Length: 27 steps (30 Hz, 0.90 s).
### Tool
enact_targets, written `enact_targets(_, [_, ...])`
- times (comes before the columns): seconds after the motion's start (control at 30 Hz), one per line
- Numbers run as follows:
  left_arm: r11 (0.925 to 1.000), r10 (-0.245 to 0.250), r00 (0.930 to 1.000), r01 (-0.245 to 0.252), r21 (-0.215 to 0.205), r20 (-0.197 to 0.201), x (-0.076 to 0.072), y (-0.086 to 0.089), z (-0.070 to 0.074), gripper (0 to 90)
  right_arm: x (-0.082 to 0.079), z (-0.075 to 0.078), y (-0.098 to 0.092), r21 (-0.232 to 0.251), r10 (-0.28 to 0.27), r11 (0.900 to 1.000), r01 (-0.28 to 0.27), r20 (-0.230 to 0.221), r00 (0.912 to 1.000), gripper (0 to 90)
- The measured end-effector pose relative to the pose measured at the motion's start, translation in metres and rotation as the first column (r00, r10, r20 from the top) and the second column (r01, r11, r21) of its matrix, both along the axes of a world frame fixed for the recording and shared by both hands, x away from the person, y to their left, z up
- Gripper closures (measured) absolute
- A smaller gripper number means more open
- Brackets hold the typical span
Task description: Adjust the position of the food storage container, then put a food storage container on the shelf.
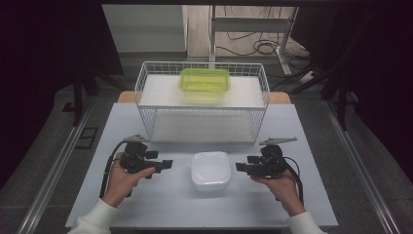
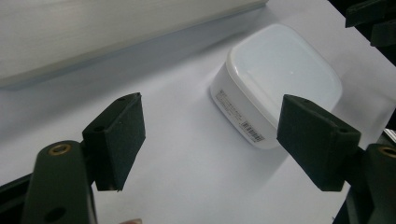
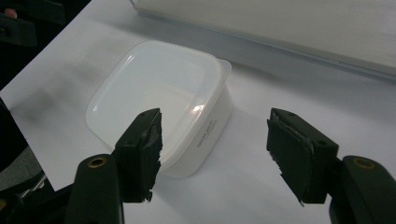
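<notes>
A white lidded plastic container (image 1: 210, 169) (image 2: 275, 79) (image 3: 163, 98) sits on the pale table (image 1: 160, 204) between my two grippers. My left gripper (image 1: 165, 165) (image 2: 210, 140) is held just left of it, open, its pads pointing at the box's side with nothing between them. To the right of the box, my right gripper (image 1: 242, 167) (image 3: 215, 154) is open as well and holds nothing. A green translucent lidded container (image 1: 205, 80) rests on the top shelf of the white wire rack (image 1: 146, 87) behind.
The wire rack spans the back of the table, its lower shelf (image 1: 202, 127) bare, just beyond the white box. Dark floor and metal rails (image 1: 58, 161) flank the table. Cables and a desk frame (image 1: 253, 29) lie far behind.
</notes>
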<state>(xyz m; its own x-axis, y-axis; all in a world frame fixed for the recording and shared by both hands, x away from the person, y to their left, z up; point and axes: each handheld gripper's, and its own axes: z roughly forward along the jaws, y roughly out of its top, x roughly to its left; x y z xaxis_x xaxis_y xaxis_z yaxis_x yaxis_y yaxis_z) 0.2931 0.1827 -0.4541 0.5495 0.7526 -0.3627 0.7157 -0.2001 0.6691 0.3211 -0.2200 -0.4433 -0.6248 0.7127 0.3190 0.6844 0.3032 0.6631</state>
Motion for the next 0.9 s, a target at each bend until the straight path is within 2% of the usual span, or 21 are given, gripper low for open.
enact_targets(0.2, [1.0,-0.007,1.0,0.007,0.0,-0.006,-0.003,-0.003,-0.001,22.6,0.001,-0.002,0.002,-0.012,-0.001,1.0,0.001,-0.025,0.9997,35.2])
enact_targets(0.43, [0.9996,-0.023,0.9995,0.023,-0.015,-0.02,-0.003,-0.007,-0.002,24.5,0.003,-0.002,0.007,0.002,0.016,1.0,-0.016,-0.042,0.999,34.5])
enact_targets(0.6, [0.9977,-0.033,0.9981,0.03,-0.061,-0.052,-0.002,-0.016,-0.008,24.8,0.002,-0.004,0.008,0.007,0.022,1.0,-0.021,-0.056,0.9982,34.3])
enact_targets(0.67, [0.9943,-0.053,0.9956,0.045,-0.097,-0.078,-0.002,-0.022,-0.012,24.9,0.002,-0.005,0.009,0.015,0.027,1.0,-0.027,-0.056,0.998,34.3])
enact_targets(0.8, [0.9893,-0.063,0.9906,0.046,-0.138,-0.121,0.001,-0.029,-0.018,25.8,0.002,-0.007,0.011,0.031,0.031,0.999,-0.029,-0.068,0.9972,34.3])
enact_targets(0.9, [0.9816,-0.06,0.9878,0.032,-0.188,-0.144,0.003,-0.032,-0.023,28.6,0.003,-0.01,0.012,0.036,0.025,0.999,-0.022,-0.073,0.9971,33.9])
